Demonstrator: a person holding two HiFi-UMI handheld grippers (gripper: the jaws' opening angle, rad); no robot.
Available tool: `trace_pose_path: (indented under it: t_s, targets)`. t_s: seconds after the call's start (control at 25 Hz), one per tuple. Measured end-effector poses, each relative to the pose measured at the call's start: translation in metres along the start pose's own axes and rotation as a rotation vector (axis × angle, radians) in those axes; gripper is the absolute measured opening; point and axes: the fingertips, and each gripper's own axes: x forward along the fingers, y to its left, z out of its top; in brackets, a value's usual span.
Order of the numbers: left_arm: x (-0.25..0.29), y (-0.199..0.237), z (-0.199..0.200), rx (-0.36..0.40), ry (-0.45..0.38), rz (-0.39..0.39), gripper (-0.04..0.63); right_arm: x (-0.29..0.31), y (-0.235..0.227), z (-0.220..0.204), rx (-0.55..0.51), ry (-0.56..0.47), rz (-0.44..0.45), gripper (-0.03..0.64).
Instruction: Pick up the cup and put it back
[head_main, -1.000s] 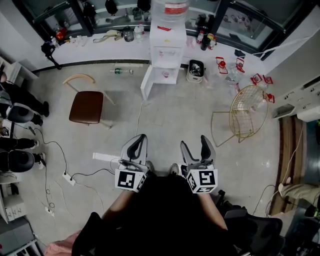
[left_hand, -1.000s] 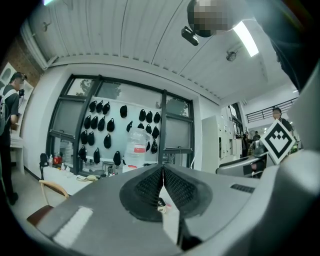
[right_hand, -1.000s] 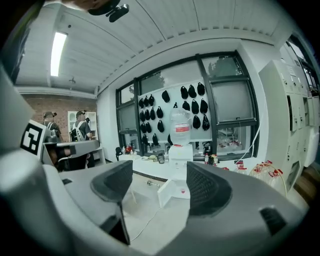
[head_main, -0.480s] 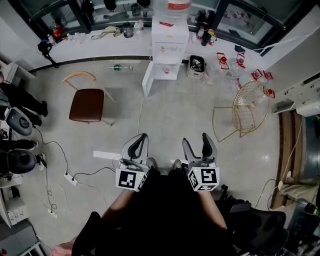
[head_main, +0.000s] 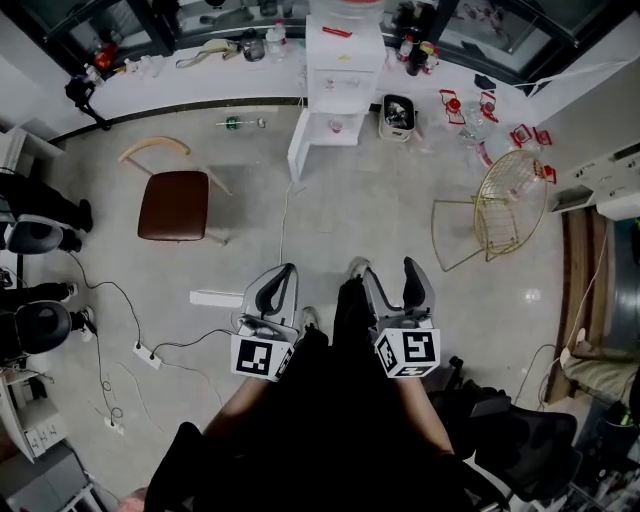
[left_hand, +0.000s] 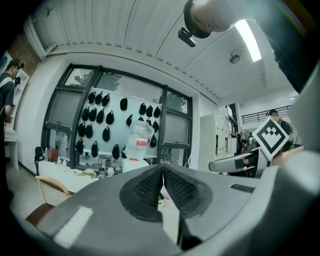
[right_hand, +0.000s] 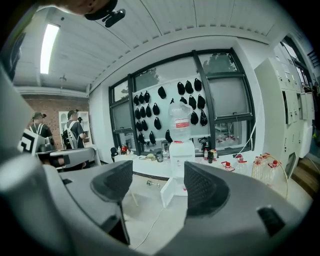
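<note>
**A:** Head view: the cup (head_main: 335, 125), as best I can tell, is that small pale thing in the open compartment under the water dispenser (head_main: 343, 55). It's well apart from both grippers, right across the floor.

**B:** And the left gripper (head_main: 280, 280)?

**A:** Jaws pressed together, pads meeting, nothing between them. The right gripper (head_main: 390, 278) has its jaws spread wide, empty too, with the dispenser framed in the gap.

**B:** Anything around the path?

**A:** A brown chair (head_main: 174, 204) off to the left and a gold wire chair (head_main: 505, 205) to the right. The person's leg (head_main: 345, 305) is between the grippers.
</note>
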Motion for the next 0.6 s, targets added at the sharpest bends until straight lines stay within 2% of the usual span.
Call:
trace_pose_path:
  t_s: [0.2,0.44,0.6]
  targets:
    - [0.05,0.016,-0.006,-0.02,0.015,0.021,0.008,0.051,-0.025,0.001,-0.004,0.016,0.022,0.307]
    - [0.146,0.03,0.013,-0.005,-0.02,0.021,0.008,0.136,-0.076,0.025,-0.017,0.02,0.074,0.307]
    - [0.21,0.048,0.024,0.008,-0.021,0.083,0.008,0.2,-0.11,0.039,-0.041,0.037,0.131,0.307]
